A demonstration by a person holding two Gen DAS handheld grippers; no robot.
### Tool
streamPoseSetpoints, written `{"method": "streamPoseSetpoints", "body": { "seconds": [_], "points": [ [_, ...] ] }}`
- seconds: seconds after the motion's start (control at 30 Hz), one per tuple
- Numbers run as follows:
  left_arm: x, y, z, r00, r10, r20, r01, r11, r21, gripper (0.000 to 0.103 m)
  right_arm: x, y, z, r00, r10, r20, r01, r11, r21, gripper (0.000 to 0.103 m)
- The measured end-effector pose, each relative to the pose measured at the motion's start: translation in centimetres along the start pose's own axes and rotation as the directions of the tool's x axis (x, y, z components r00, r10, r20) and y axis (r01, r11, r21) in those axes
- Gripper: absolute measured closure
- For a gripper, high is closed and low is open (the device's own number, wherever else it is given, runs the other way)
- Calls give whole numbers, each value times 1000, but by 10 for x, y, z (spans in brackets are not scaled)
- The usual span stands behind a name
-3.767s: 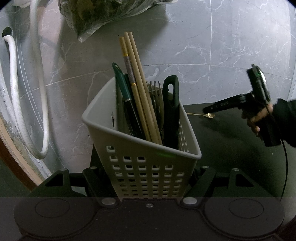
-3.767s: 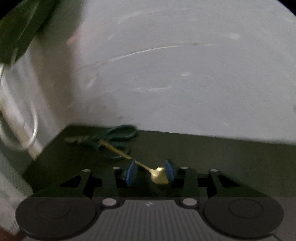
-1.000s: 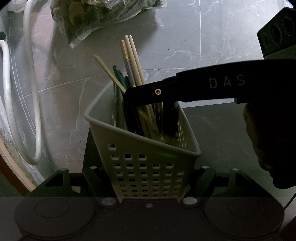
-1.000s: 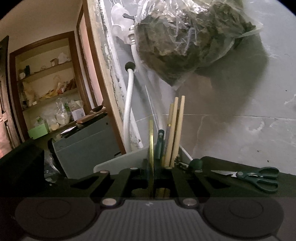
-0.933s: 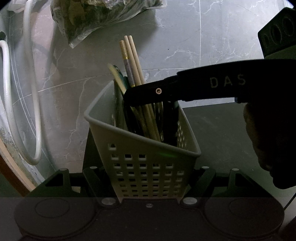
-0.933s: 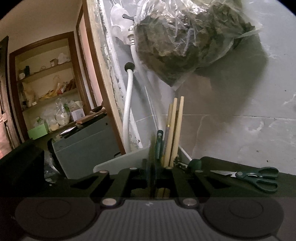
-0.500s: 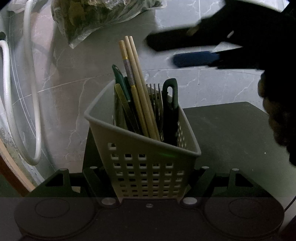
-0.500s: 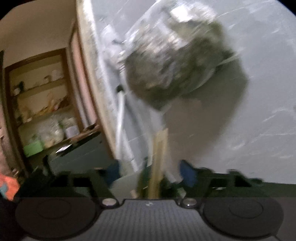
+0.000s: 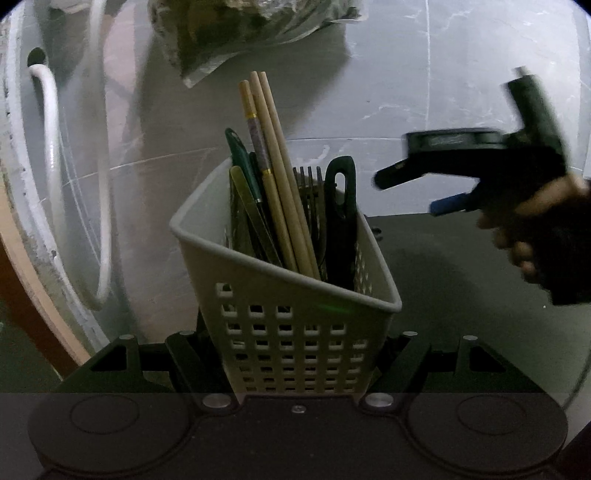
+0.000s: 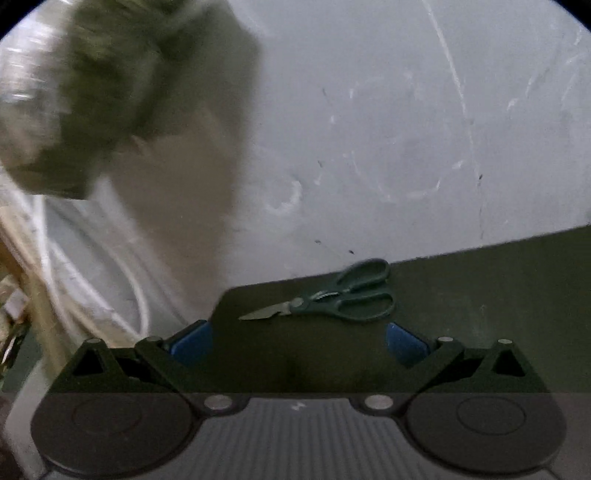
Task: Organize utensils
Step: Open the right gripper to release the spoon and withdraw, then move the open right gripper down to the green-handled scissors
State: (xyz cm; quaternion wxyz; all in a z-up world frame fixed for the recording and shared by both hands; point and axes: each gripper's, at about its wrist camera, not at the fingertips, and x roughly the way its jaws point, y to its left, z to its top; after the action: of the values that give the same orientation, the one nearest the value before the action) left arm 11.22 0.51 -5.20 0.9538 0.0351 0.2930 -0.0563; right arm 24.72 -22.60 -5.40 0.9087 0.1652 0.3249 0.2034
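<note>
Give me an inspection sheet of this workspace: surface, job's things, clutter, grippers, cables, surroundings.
Surface: dark tabletop, bare apart from the items below.
Job's things: white basket holding chopsticks, fork and dark-handled utensils; green scissors lying flat on the table.
Clutter: nothing seen.
Grippers: left gripper shut on the basket; right gripper open and empty, its jaws having just opened.
Cables: white hose looping down the wall.
Surroundings: grey marble wall; plastic bag of greens hanging.

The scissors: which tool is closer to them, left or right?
Right. The right tool is open with the scissors just ahead on the table; the left tool is shut on the basket.
</note>
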Motion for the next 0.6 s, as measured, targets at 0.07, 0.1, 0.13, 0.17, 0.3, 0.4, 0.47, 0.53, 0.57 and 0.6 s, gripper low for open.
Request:
{"method": "streamPoseSetpoints", "body": {
  "seconds": [0.07,0.1,0.13,0.17,0.3,0.4,0.47,0.53,0.57,0.6],
  "points": [
    [-3,0,-2,1000,7,0,-7,1000,-5,27,22,5,9,1000,-4,-6,4,1000,-3,0],
    [-4,1,-2,1000,10,-2,-10,1000,-6,27,34,9,14,1000,7,-6,-7,1000,-17,0],
    [-4,1,-2,1000,13,-3,-13,1000,-9,27,43,12,18,1000,30,-9,-30,999,-29,0],
    [-6,2,-3,1000,15,-3,-15,1000,-12,27,57,17,22,998,63,-19,-64,997,-45,0],
    [-6,5,-2,1000,16,-5,-16,1000,-13,27,108,36,36,984,167,-64,-173,979,-109,0],
    [-7,5,-4,1000,15,-6,-15,1000,-11,27,139,45,40,976,195,-100,-208,970,-129,0],
    [-8,6,-5,1000,15,-7,-15,1000,-11,27,150,50,40,975,179,-129,-197,969,-149,0],
    [-9,6,-5,1000,16,-6,-16,1000,-12,27,158,50,38,973,169,-157,-191,972,-139,0],
    [-9,6,-5,1000,16,-6,-16,1000,-12,27,158,47,37,971,174,-165,-194,974,-114,0],
    [-9,6,-5,1000,16,-5,-16,1000,-13,27,159,48,35,970,178,-168,-196,976,-98,0]
  ]
}}
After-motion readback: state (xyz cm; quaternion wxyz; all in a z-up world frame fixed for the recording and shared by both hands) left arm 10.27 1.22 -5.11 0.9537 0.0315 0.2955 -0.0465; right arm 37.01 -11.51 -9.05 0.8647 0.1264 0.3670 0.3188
